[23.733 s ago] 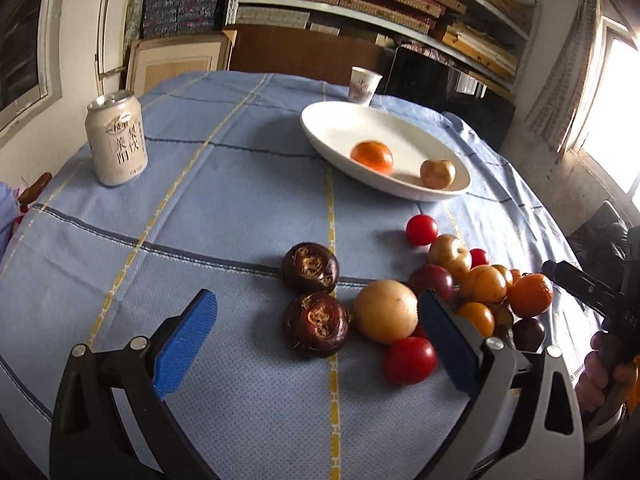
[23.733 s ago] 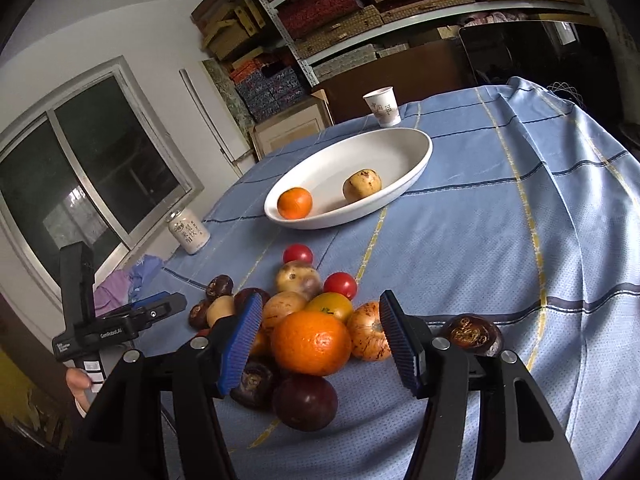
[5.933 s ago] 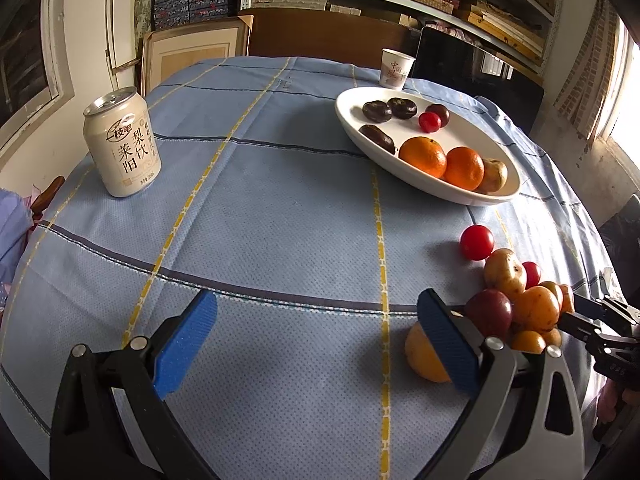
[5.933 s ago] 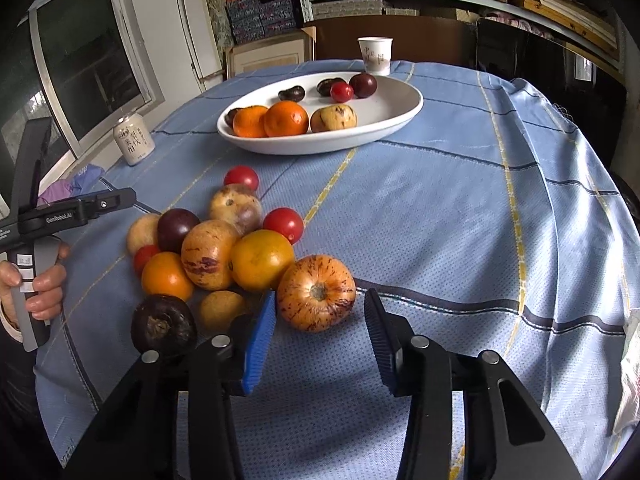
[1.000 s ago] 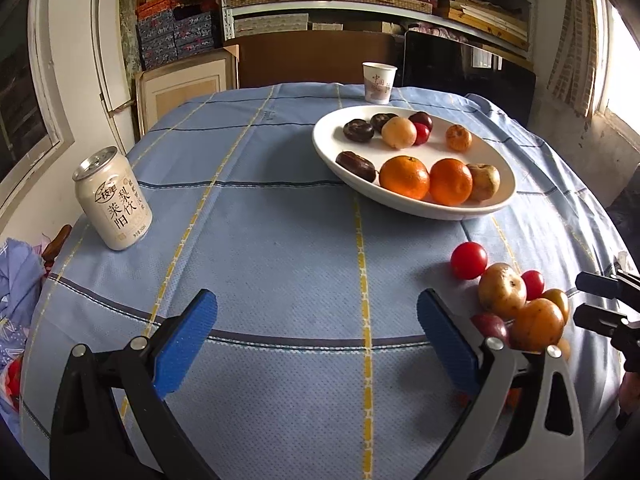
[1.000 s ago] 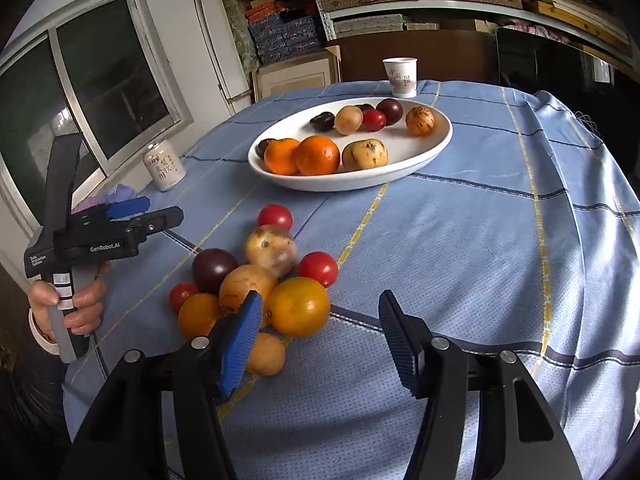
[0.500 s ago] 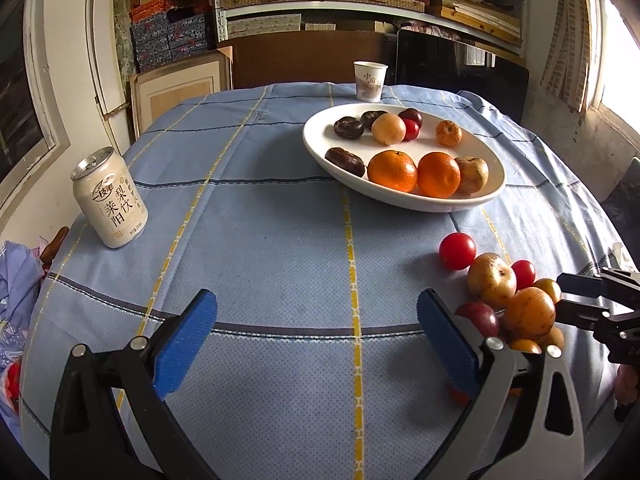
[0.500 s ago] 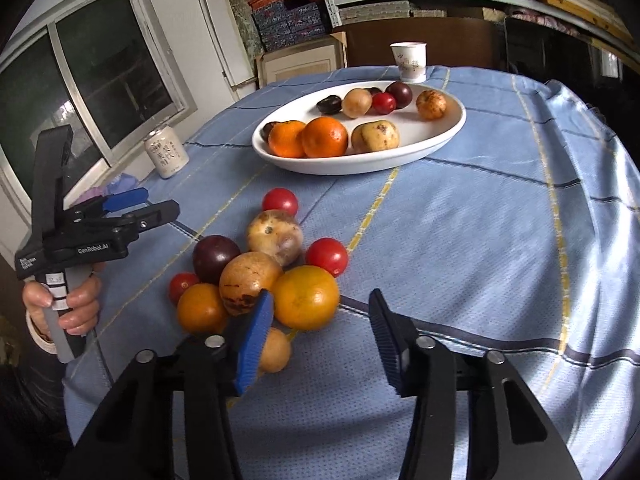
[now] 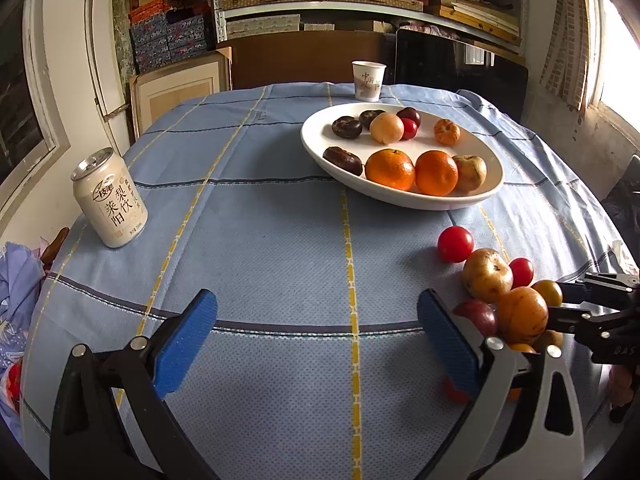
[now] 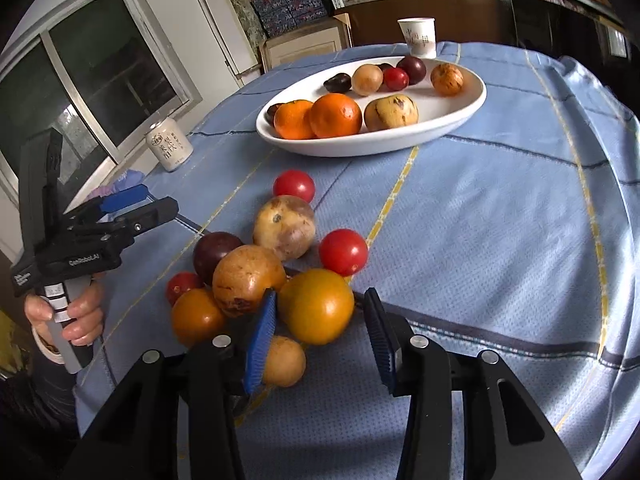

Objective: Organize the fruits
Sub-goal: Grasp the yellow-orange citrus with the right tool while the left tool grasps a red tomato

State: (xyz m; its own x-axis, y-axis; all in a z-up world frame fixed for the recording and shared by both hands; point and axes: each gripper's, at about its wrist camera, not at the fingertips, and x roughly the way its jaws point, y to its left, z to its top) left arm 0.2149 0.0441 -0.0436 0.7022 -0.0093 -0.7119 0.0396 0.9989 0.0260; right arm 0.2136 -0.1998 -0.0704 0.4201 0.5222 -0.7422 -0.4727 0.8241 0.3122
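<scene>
A white oval dish (image 9: 472, 196) (image 10: 460, 120) holds two oranges, dark fruits, a tomato and pale fruits. A pile of loose fruit lies on the blue cloth near the table's right edge. My right gripper (image 10: 320, 328) is open around a yellow-orange fruit (image 10: 316, 306) at the pile's front, its jaws not pressing on it. This gripper also shows in the left wrist view (image 9: 572, 298). My left gripper (image 9: 316, 340) is open and empty over bare cloth, left of the pile; it shows in the right wrist view (image 10: 136, 204).
A drink can (image 9: 110, 198) stands at the left. A paper cup (image 9: 368, 80) stands behind the dish. Red tomatoes (image 10: 294, 186) (image 10: 343, 252) and a pale brown fruit (image 10: 285, 227) lie between pile and dish.
My right gripper has dropped lower and moved forward onto the pile, so its jaws now flank the yellow-orange fruit. The left gripper has barely moved.
</scene>
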